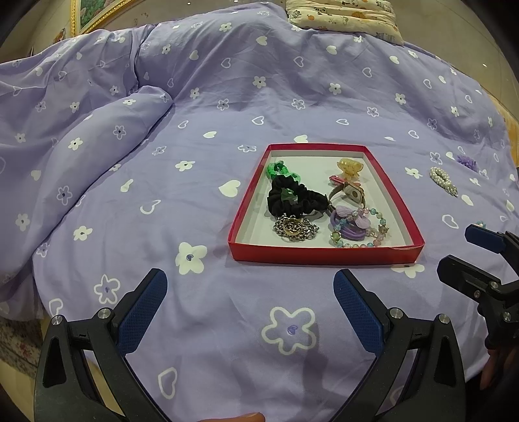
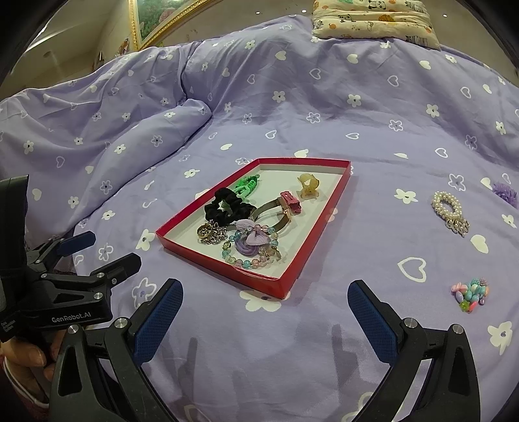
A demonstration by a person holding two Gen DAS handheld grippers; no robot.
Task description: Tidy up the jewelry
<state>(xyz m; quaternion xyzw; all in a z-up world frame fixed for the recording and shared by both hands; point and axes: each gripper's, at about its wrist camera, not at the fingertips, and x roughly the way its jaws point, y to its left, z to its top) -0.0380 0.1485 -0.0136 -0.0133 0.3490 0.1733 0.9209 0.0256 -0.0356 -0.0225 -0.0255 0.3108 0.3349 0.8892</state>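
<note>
A shallow red tray (image 1: 324,254) (image 2: 223,264) lies on the purple bedspread and holds several pieces: a black scrunchie (image 1: 292,198) (image 2: 223,206), a green clip (image 1: 279,170), a silver chain (image 1: 293,227), a beaded bracelet (image 2: 249,256), a watch (image 1: 352,193). A pearl hair tie (image 2: 449,207) (image 1: 442,180), a purple flower piece (image 2: 506,193) (image 1: 467,161) and a colourful bead cluster (image 2: 472,292) lie on the bed right of the tray. My left gripper (image 1: 249,311) is open and empty before the tray. My right gripper (image 2: 264,319) is open and empty, near the tray's front corner.
A bunched fold of duvet (image 1: 97,136) rises left of the tray. A patterned pillow (image 2: 373,16) lies at the far end of the bed. A gold picture frame (image 2: 155,22) stands behind on the left. Each gripper shows at the edge of the other's view.
</note>
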